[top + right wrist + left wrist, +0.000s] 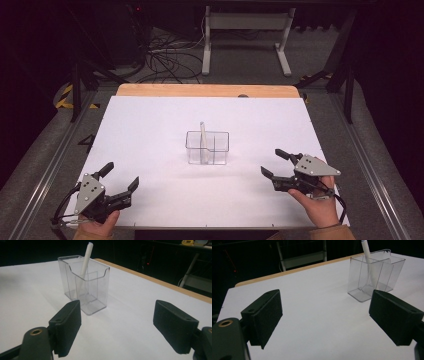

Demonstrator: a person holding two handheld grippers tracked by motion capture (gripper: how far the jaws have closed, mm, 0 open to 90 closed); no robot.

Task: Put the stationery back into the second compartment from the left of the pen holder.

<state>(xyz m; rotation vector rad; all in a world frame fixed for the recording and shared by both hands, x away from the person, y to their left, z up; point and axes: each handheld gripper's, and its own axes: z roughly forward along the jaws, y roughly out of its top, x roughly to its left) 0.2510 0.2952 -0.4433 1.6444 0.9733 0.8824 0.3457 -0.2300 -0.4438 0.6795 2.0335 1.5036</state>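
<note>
A clear plastic holder with compartments stands upright in the middle of the white table top. One white pen leans inside it, its tip above the rim. My left gripper rests near the front left corner, open, nothing between its jaws. My right gripper sits at the front right, open and empty too. In the left gripper view the holder and pen lie ahead to the right. In the right gripper view the holder and pen stand ahead to the left.
A wooden strip runs along the table's far edge. Beyond it stand a white table frame and a tangle of cables on the floor. Metal rails flank the table.
</note>
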